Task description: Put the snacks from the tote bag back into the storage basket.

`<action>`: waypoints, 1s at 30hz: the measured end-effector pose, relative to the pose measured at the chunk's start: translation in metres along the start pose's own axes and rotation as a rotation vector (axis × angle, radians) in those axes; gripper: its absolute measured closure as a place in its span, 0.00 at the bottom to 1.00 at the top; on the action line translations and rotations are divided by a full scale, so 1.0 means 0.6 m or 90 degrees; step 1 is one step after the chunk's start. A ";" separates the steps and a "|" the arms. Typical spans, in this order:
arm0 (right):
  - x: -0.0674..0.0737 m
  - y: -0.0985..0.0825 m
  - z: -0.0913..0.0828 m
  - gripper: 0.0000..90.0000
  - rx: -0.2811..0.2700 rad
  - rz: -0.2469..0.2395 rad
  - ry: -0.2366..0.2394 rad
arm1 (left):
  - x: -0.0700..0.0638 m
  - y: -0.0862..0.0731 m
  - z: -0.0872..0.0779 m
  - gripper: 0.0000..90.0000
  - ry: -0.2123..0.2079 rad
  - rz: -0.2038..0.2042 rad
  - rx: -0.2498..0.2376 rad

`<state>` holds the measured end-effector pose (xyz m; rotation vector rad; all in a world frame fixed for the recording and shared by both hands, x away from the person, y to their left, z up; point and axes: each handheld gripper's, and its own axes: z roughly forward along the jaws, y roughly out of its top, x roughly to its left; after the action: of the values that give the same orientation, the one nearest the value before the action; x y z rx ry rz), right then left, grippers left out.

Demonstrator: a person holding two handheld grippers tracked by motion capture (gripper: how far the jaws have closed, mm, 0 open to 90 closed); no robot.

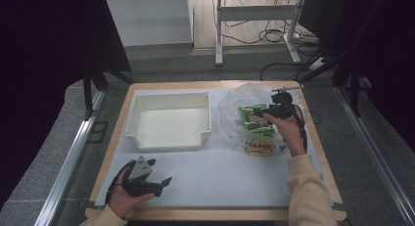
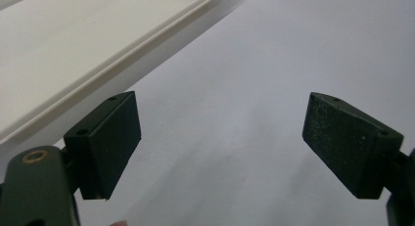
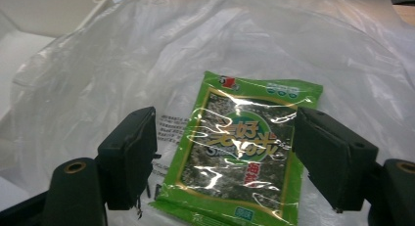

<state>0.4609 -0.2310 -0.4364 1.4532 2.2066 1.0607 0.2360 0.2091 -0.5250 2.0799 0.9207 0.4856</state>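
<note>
1. Right gripper (image 3: 222, 157): jaws wide apart either side of the green snack packet (image 3: 244, 152), pads not pressing it.
2. Packet lies flat on the clear plastic bag (image 3: 122, 64), right half of the table (image 1: 215, 214), just right of the white tray (image 1: 169, 143).
3. Whether the packet sits on or inside the bag is unclear.
4. Left gripper (image 2: 222, 147): jaws released, nothing between them, over white paper just beside the tray's rim.

- The tray (image 1: 169, 121) stands on the table (image 1: 215, 214), at its left half.
- The plastic bag (image 1: 235, 113) lies just right of the tray.
- The snack packet (image 1: 255, 119) lies on the bag, or perhaps inside it.
- The left gripper (image 1: 155, 183) rests before the tray.
</note>
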 end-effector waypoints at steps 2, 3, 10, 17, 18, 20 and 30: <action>-0.004 0.000 0.002 0.30 0.000 0.005 -0.002 | 0.000 0.000 0.000 0.16 0.001 0.000 0.000; -0.007 0.000 0.002 0.30 0.002 0.004 -0.002 | 0.000 0.000 0.000 0.16 0.002 -0.001 0.000; -0.019 -0.004 0.009 0.32 0.012 0.011 -0.021 | 0.000 0.000 -0.001 0.16 0.004 0.001 0.000; -0.026 -0.008 0.014 0.33 0.026 0.022 -0.028 | -0.001 0.001 -0.002 0.16 0.005 0.002 0.000; -0.024 -0.009 0.015 0.33 0.030 0.024 -0.028 | -0.003 0.001 -0.002 0.16 0.007 0.005 -0.001; -0.022 -0.008 0.015 0.33 0.033 0.025 -0.025 | -0.004 0.001 -0.003 0.16 0.007 0.006 -0.003; -0.029 0.014 0.037 0.37 0.067 0.033 -0.056 | -0.001 0.001 -0.006 0.16 0.002 0.006 -0.006</action>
<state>0.4878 -0.2355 -0.4479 1.5785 2.2044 0.8904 0.2338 0.2103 -0.5226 2.0756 0.9096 0.4970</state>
